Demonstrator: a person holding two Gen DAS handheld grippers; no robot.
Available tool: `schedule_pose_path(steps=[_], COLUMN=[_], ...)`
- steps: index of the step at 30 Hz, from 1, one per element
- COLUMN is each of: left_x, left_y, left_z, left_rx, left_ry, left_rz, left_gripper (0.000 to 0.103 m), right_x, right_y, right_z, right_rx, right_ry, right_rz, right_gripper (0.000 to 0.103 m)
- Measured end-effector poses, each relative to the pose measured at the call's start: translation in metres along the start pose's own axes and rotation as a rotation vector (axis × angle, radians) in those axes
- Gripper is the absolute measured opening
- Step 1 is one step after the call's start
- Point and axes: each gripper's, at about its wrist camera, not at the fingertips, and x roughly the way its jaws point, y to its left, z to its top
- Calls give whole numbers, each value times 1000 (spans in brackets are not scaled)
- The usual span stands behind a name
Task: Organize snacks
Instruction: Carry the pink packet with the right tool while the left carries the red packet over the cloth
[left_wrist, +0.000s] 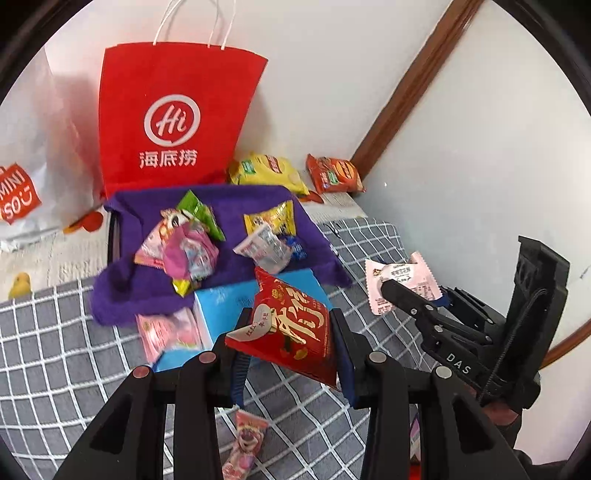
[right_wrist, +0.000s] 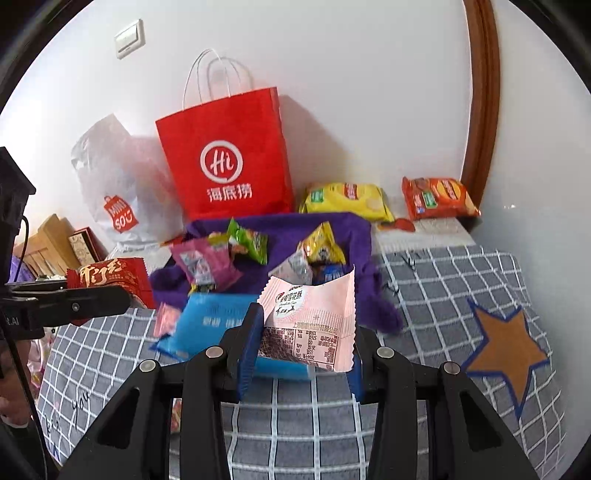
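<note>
- Left wrist view looks along the left hand-held gripper (left_wrist: 291, 332), whose jaws are closed onto a red snack packet (left_wrist: 291, 325) with gold lettering; the packet hangs clear above the grid-patterned bedspread (left_wrist: 55, 332).
- In the same view the right hand-held gripper (left_wrist: 397, 286) reaches in from the right, its fingers pinching a pale pink snack packet (left_wrist: 417, 275), also off the bed.
- Right wrist view confirms that grip from behind: the pink packet (right_wrist: 310, 325) stands upright between the blue pads (right_wrist: 248, 354), jaws narrowed onto its sides.
- Both packets look freshly lifted, so the step in hand seems to be carrying a pair of snacks towards the sorting spot, probably the purple cloth-lined tray (left_wrist: 229, 266) just ahead, where several small packets (left_wrist: 188, 247) already lie in a heap.
- Next, each gripper would need to travel forward over the purple cloth, past the blue box (left_wrist: 221, 306) at its near edge, and open only once above the pile; the wrappers are light and slippery, so a slack pinch could let one slide out.
- Only the left wrist view shows a pink packet (left_wrist: 243, 443) lying on the bedspread below the gripper, and another (left_wrist: 166, 332) beside the blue box.
- Only the right wrist view shows a brown star patch (right_wrist: 506, 350) on the bedspread, a wall switch (right_wrist: 129, 38), and boxes (right_wrist: 55, 243) at the far left.
- Both show the red paper bag (left_wrist: 173, 122) against the wall, with yellow (left_wrist: 269, 173) and orange biscuit packs (left_wrist: 336, 173) beside it.
</note>
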Motion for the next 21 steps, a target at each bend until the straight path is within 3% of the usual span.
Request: schedule_pose_path(steps=[21], left_x=[31], left_y=[27], left_z=[75], left_rx=[-26], left_ry=[-60], left_rz=[24], left_gripper=[38], right_x=[53], right_y=[-1], right_z=[79], right_rx=[-9], right_ry=[-28], right_rz=[11], right_gripper=[40])
